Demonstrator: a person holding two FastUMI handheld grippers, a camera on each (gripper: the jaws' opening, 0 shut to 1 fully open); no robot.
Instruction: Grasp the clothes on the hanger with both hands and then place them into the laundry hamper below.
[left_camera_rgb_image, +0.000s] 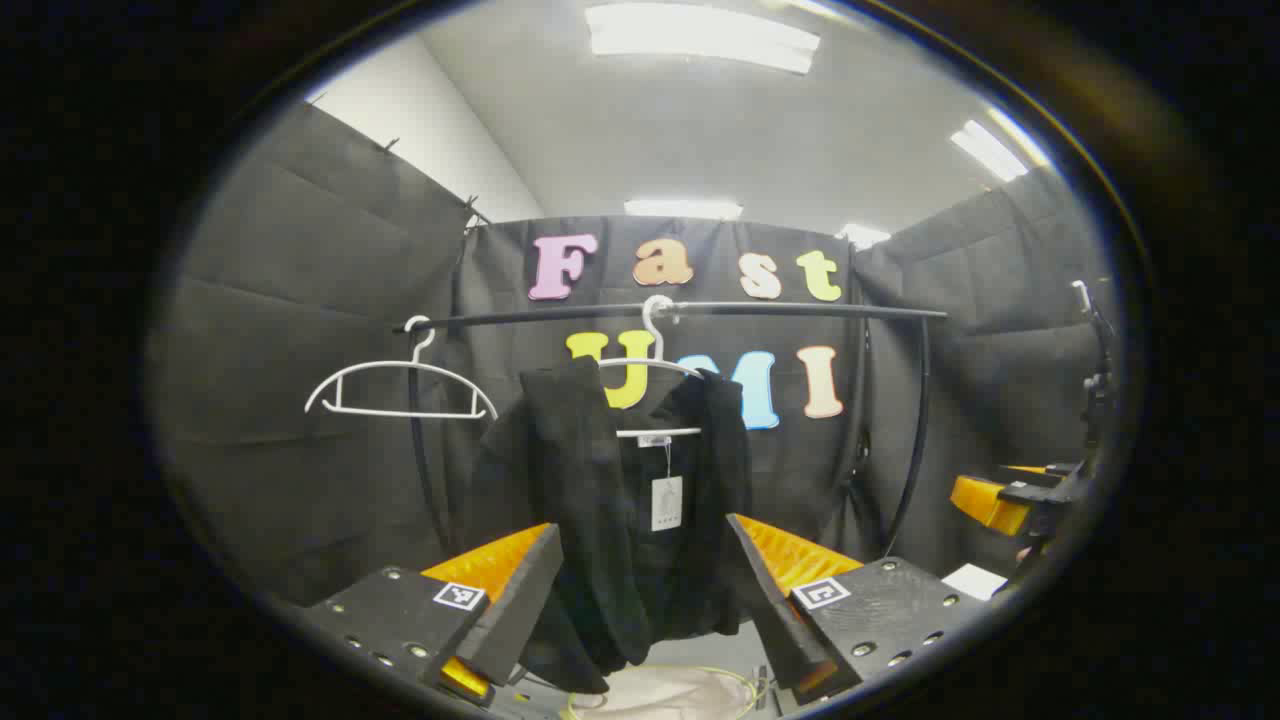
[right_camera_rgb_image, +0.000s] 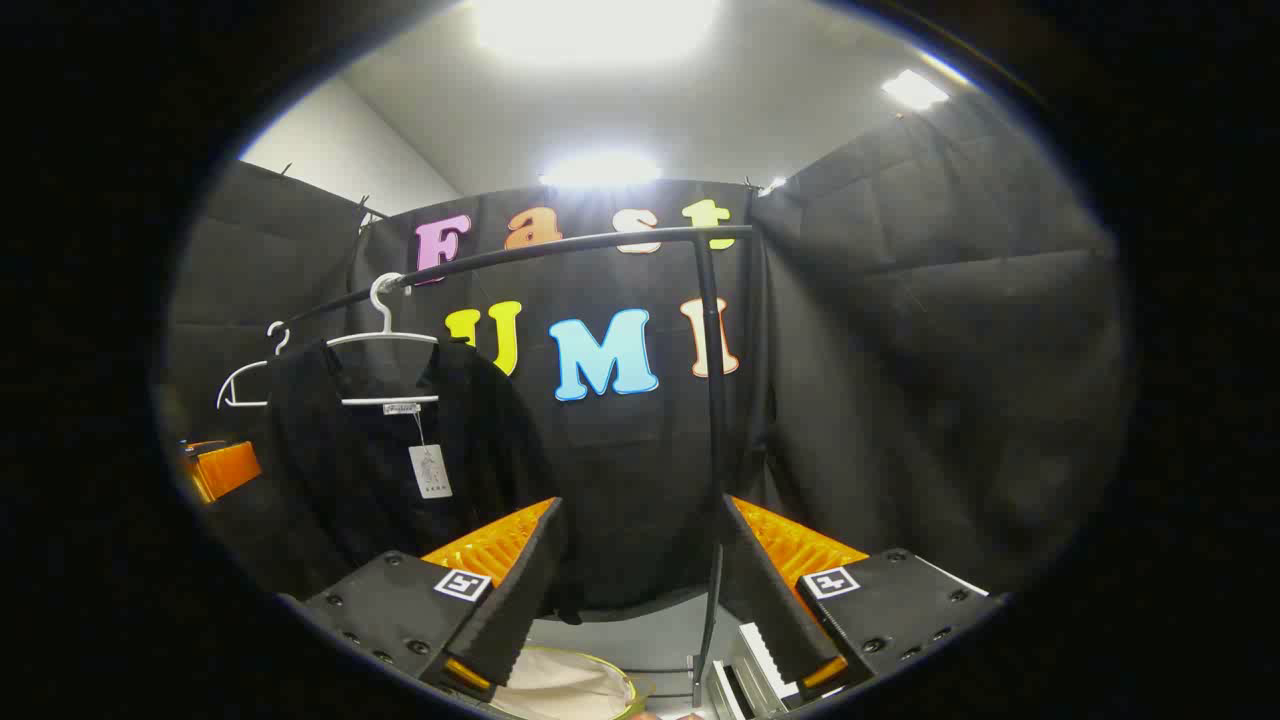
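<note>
- Left gripper view: left claw (left_camera_rgb_image: 640, 600) spread wide, nothing pinched, aimed square at the black garment (left_camera_rgb_image: 600, 500) so the cloth sits framed between the two fingers, ready for a grab.
- Draped over a white hanger (left_camera_rgb_image: 655, 370) on the black rail (left_camera_rgb_image: 800, 310); paper tag (left_camera_rgb_image: 666, 503) dangling at the chest; hem hanging low over the laundry hamper (left_camera_rgb_image: 670, 690), so a straight drop looks enough once freed.
- Spare white hanger (left_camera_rgb_image: 400, 390) bare on the rail, off to one side.
- Other claw visible at the far edge (left_camera_rgb_image: 1000, 500), well apart from the cloth.
- Right gripper view: right claw (right_camera_rgb_image: 640, 590) likewise spread, holding nothing, pointed past the garment (right_camera_rgb_image: 380, 470) at the rail's upright post (right_camera_rgb_image: 712, 400); likely needs swinging toward the garment before a two-handed grasp.
- Hamper (right_camera_rgb_image: 560, 690) rim below, between the fingers.
</note>
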